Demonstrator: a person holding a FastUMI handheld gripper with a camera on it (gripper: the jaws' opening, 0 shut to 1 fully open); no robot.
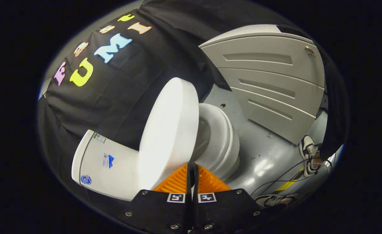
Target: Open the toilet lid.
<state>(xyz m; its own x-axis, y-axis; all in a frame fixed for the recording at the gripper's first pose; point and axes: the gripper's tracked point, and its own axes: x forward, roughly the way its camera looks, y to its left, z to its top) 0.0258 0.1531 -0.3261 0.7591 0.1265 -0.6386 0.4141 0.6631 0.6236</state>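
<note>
Toilet lid (170, 130) just ahead of claw (192, 167)

Black cloth wall (119, 97), creased, hung behind the fixture. Grey metal cabinet (269, 84) with three recessed drawer handles and a lock, stood beside the cloth. Grey glossy floor (259, 156), marked by light glare (scuffed in places); dark cables (275, 183) and yellow tape (286, 186) laid across it. Two sneakers (309, 152) seen near the cabinet.

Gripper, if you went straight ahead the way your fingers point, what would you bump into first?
Most likely the toilet lid. The gripper has its fingers closed together, tips right at the raised lid's edge, with the seat just beside it. Depth is hard to judge, so it may already be touching.
</note>
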